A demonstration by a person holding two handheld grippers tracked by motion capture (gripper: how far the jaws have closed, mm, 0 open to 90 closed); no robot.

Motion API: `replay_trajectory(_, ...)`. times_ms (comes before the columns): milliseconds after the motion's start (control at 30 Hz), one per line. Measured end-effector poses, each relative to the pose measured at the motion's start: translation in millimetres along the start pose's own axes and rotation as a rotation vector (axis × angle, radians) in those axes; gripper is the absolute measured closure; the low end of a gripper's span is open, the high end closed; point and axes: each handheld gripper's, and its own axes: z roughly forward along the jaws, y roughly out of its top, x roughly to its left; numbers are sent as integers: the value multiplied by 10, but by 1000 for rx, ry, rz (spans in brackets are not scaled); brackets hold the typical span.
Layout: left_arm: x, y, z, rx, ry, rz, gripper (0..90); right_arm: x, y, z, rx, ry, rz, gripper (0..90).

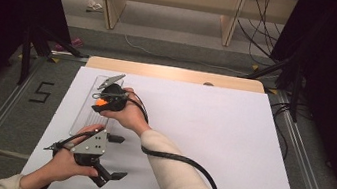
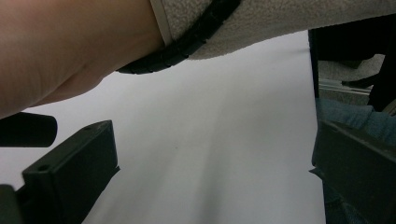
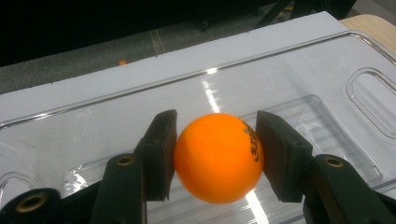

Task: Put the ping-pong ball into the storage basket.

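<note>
Right gripper (image 3: 217, 156) is clenched on an orange ball (image 3: 218, 157): both black pads press its sides, dark print on the ball facing the right-hand pad. The ball hangs over a clear plastic tray (image 3: 299, 70), with no contact between them that I can make out. In the high view the right gripper (image 1: 103, 104) sits above the tray (image 1: 84, 112) at the left part of the white table sheet (image 1: 209, 146), the ball (image 1: 101, 101) showing as a small orange spot at its tip. Left gripper (image 1: 111, 176) rests near the front edge of the sheet, well apart from the tray, jaws spread and nothing between them. The left gripper view looks across bare white sheet (image 2: 210, 154), with the right forearm's pale sleeve (image 2: 289, 18) crossing above.
</note>
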Motion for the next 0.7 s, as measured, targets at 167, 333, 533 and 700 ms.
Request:
replay_trajectory(167, 0, 1, -1, -1, 0, 0, 0, 7, 0, 18, 2, 1, 2, 507)
replay_trajectory(333, 0, 0, 0, 0, 0, 1, 0, 6, 3, 23, 2, 2, -1, 507)
replay_trajectory(533, 1, 0, -2, -1, 0, -1, 0, -1, 2, 28, -7, -9, 10, 402)
replay_trajectory(700, 2, -1, -1, -1, -1, -1, 0, -4, 15, -7, -33, -22, 20, 282)
